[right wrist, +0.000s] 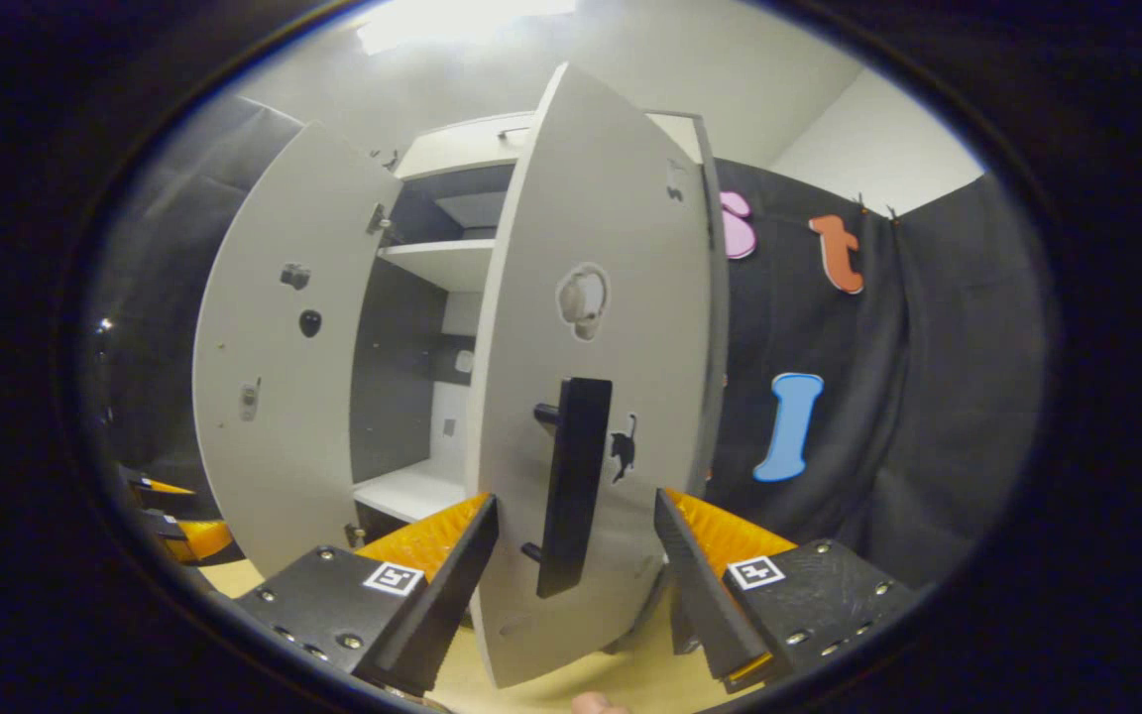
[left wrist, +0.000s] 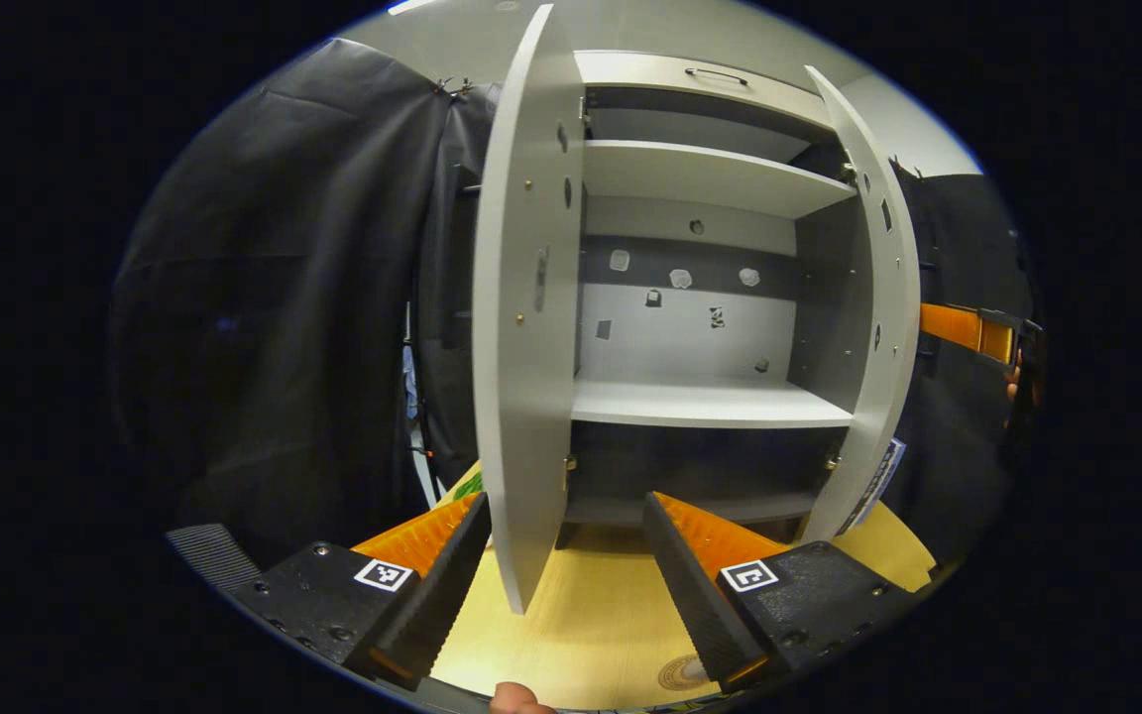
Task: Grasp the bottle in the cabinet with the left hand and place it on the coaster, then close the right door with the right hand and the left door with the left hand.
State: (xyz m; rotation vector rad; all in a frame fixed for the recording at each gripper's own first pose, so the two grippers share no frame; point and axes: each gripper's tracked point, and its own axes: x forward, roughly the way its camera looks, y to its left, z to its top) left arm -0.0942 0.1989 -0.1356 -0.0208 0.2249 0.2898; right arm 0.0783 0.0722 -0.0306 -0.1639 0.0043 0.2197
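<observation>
The grey cabinet (left wrist: 700, 402) stands on the wooden table with both doors swung open. My left gripper (left wrist: 567, 504) is open, and the left door's (left wrist: 521, 347) front edge stands between its fingers without touching them. A round tan coaster (left wrist: 680, 672) lies on the table by the right finger, partly hidden. The right door (left wrist: 883, 297) hangs open at the far side, with the other gripper (left wrist: 972, 332) beyond it. In the right gripper view my right gripper (right wrist: 576, 499) is open around the right door's black handle (right wrist: 571, 486), its fingers apart from it.
Black cloth walls close in on both sides of the cabinet. The wooden table (left wrist: 581, 615) runs under the cabinet toward me. The left door (right wrist: 284, 377) and the left gripper (right wrist: 170, 516) sit at the left of the right gripper view. A fingertip (left wrist: 516, 699) pokes in at the bottom.
</observation>
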